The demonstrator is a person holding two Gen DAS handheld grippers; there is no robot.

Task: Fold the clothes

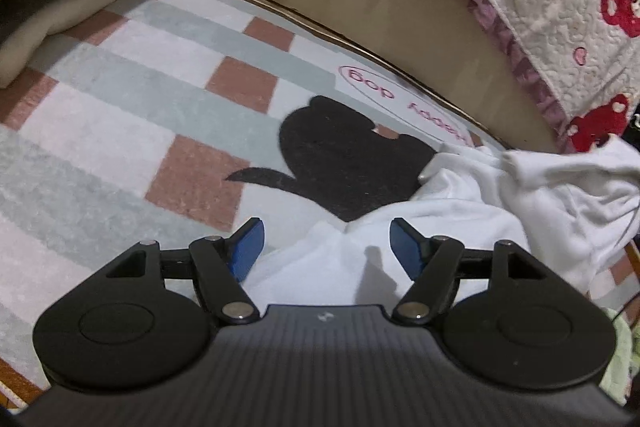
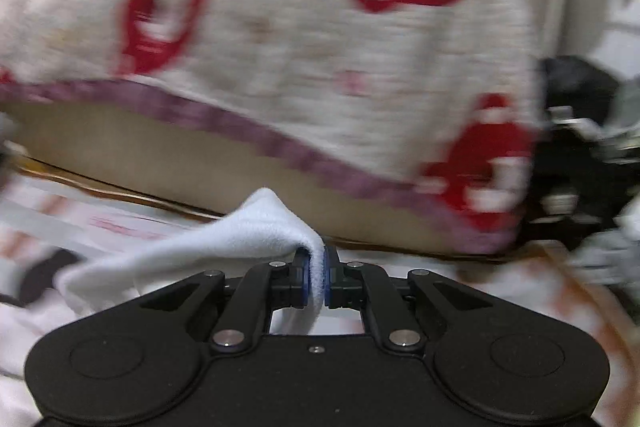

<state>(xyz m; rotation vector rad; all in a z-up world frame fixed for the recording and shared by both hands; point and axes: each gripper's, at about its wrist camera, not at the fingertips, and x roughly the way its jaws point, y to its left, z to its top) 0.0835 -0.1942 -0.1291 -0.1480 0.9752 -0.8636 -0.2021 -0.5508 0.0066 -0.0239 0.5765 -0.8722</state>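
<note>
Checked mat [image 1: 120, 131], left tongs [image 1: 326, 247] spread over white garment [image 1: 460, 203], right tongs [image 2: 316, 279] pinching it

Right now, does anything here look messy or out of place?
Only the white garment: it lies crumpled in a heap on the checked mat, not yet folded. The right gripper pinches one edge of it; the left gripper hangs open above it.

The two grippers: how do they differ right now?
The left gripper is open, its blue pads spread above the white garment; the right gripper is shut, pinching a fold of it. Left holds nothing; right holds cloth. Both are black with blue pads.
</note>
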